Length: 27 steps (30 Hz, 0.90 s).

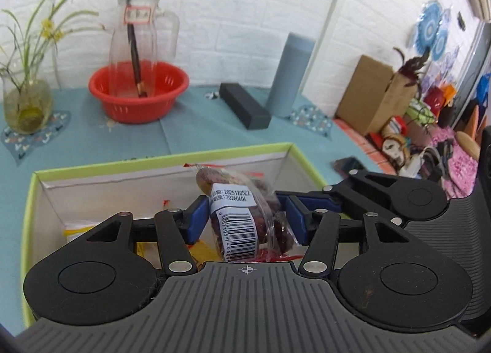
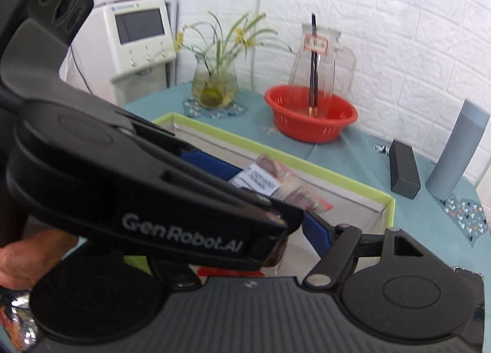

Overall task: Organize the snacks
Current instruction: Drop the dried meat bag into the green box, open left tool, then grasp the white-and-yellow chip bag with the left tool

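A clear bag of red dates [image 1: 245, 218] with a white barcode label stands between the blue pads of my left gripper [image 1: 245, 219], over the green-rimmed cardboard box [image 1: 159, 163]. The left pad touches the bag; the right pad stands a little off it. Yellow snack packets [image 1: 76, 227] lie in the box's left part. In the right wrist view the left gripper's body crosses in front, and the date bag [image 2: 270, 184] shows above the box [image 2: 307, 166]. My right gripper [image 2: 276, 230] is mostly hidden behind it; only one blue pad [image 2: 316, 230] shows.
On the teal tablecloth stand a red colander [image 1: 138, 92] holding a glass jug [image 1: 141, 34], a plant vase [image 1: 26, 98], a black box [image 1: 245, 104] and a grey-blue cylinder [image 1: 290, 74]. Cardboard boxes and clutter [image 1: 399, 113] lie to the right. A white appliance [image 2: 135, 40] stands beyond the table.
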Each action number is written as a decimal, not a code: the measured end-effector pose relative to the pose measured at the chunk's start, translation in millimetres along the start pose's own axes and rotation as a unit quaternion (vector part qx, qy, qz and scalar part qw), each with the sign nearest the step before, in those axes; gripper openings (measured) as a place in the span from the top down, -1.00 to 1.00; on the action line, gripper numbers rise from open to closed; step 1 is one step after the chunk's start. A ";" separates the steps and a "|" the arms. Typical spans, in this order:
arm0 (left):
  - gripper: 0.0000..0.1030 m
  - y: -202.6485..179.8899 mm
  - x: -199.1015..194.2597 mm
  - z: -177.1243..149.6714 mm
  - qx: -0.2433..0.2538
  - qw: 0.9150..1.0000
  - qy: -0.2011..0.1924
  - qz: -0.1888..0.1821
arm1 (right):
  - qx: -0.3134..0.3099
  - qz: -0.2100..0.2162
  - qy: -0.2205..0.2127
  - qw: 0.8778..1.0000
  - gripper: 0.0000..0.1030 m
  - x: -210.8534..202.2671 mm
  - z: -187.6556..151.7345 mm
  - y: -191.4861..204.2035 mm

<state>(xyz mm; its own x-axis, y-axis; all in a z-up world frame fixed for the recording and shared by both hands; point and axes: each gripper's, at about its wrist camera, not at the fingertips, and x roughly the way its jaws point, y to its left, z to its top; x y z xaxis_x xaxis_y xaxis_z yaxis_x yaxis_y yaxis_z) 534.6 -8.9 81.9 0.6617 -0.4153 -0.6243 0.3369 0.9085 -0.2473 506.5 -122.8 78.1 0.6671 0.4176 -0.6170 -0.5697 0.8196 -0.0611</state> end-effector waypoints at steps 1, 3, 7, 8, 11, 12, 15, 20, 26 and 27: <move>0.11 2.7 5.1 -2.8 -0.002 1.000 0.004 0.002 | 0.002 -0.002 0.000 1.000 -0.61 3.2 -1.6 -4.7; -0.04 6.6 5.2 -6.6 -0.006 1.000 0.004 0.004 | 0.000 -0.006 -0.006 1.000 -0.67 -0.6 -4.9 -5.2; -0.17 -0.2 -26.7 -12.4 0.001 1.000 -0.022 0.008 | -0.005 -0.017 -0.038 0.999 -0.80 -33.0 -6.7 0.0; -0.23 -4.4 -37.8 -13.8 0.005 1.000 -0.029 0.007 | -0.006 -0.020 -0.046 0.999 -0.80 -45.0 -7.8 2.9; -0.33 -23.9 -77.0 -25.2 0.022 0.998 -0.052 0.000 | -0.003 -0.024 -0.072 0.997 -0.81 -87.8 -18.1 14.3; -0.34 -31.2 -90.5 -31.5 0.027 0.998 -0.061 -0.004 | -0.001 -0.023 -0.079 0.997 -0.81 -103.6 -25.0 19.6; -0.42 -53.1 -126.7 -57.5 0.042 0.996 -0.077 -0.022 | 0.005 -0.022 -0.097 0.995 -0.81 -149.3 -54.1 39.2; -0.43 -80.4 -160.9 -122.2 0.046 0.996 -0.068 -0.048 | 0.028 -0.031 -0.089 0.995 -0.81 -202.0 -127.5 75.8; -0.42 -87.8 -158.8 -203.0 -0.010 0.996 -0.001 -0.084 | 0.103 -0.043 -0.033 0.993 -0.81 -218.6 -213.3 101.8; -0.40 -89.2 -155.6 -210.1 -0.018 0.996 0.009 -0.090 | 0.117 -0.039 -0.029 0.992 -0.81 -217.0 -220.1 100.6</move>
<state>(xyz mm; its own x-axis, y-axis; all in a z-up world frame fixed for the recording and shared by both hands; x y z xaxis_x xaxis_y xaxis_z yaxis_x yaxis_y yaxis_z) 260.8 -15.5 45.4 0.5810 -0.5703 -0.5806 0.4239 0.8211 -0.3822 198.8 -217.3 33.1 0.7348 0.3661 -0.5710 -0.3936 0.9157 0.0806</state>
